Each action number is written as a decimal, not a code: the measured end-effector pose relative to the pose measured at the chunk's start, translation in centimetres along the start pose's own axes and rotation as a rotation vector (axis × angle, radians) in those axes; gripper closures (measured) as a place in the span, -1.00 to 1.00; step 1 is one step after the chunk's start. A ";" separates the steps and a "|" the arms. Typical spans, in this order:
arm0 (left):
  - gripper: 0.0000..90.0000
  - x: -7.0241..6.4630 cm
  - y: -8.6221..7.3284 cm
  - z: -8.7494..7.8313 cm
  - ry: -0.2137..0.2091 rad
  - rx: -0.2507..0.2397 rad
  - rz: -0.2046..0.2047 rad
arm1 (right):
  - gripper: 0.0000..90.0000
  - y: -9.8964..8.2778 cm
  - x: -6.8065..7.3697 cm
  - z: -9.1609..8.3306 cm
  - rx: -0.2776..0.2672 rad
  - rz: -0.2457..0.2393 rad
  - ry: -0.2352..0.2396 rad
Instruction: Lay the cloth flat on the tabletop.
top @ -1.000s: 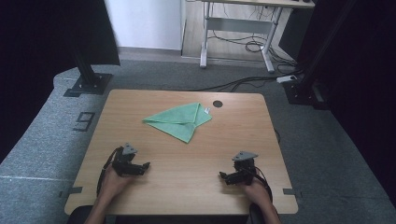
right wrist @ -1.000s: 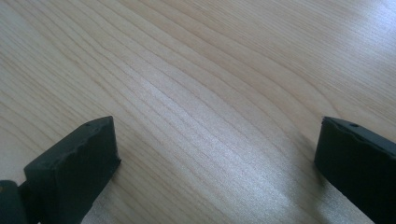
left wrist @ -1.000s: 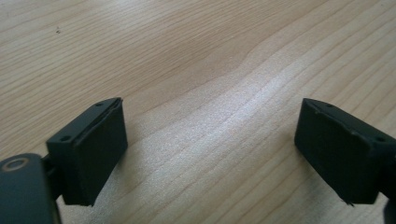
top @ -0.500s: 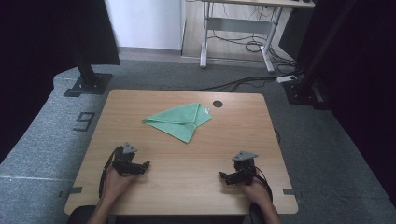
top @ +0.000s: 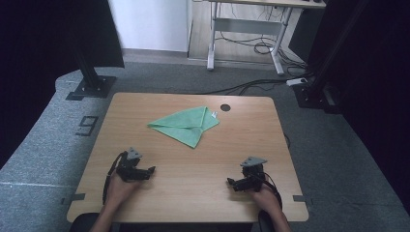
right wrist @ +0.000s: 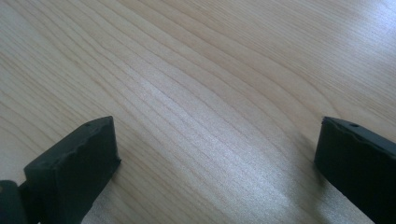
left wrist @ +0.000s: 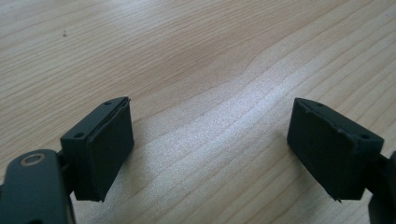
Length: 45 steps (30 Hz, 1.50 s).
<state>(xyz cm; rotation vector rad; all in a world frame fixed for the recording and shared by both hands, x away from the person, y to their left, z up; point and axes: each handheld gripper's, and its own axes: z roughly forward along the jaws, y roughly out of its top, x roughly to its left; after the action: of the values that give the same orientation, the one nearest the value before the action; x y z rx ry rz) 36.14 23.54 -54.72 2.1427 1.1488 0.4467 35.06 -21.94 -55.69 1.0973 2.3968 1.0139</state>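
Near edge, high view: left gripper (top: 145,172) and right gripper (top: 235,183) both sat low on the wooden table (top: 241,140), one in each hand, jaws aimed inward toward each other across the near strip of the top.

Left gripper (left wrist: 210,144) in its own view: jaws spread wide, had just been closing a little, nothing between them, bare wood grain under the gap. Pads (left wrist: 109,149) released, not gripping anything.

Right gripper (right wrist: 215,168) in its own view: jaws wider apart yet, pads (right wrist: 81,158) released, only tabletop between them.

Farther out, mid-table: green cloth (top: 185,124), well apart from both grippers. Thin, flat on the wood, folded into a rough triangle/kite with a visible fold crease running through it. Small white tag at its far right corner. Long axis ran roughly left-right in the high view, tilted slightly; a sharp corner pointed left, another blunt corner pointed toward the near edge.

Just beyond the cloth's right corner: dark round cable hole (top: 225,107) in the tabletop, near but not touching.
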 end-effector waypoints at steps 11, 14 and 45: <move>-0.66 0.0 0.6 0.1 -0.029 -0.004 0.007 | -1.00 0.0 0.0 0.0 0.000 0.000 0.000; -0.66 0.1 0.9 0.0 -0.041 -0.015 0.003 | -1.00 0.0 0.0 0.0 0.000 0.000 0.000; -0.33 -2.4 5.8 1.4 -0.145 -0.049 0.085 | -1.00 0.0 0.0 0.0 0.000 0.000 0.000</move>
<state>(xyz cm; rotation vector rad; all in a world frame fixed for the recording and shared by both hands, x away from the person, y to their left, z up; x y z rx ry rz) 39.16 18.72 -51.70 2.1490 0.9604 0.3468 35.06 -21.94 -55.68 1.0972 2.3975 1.0139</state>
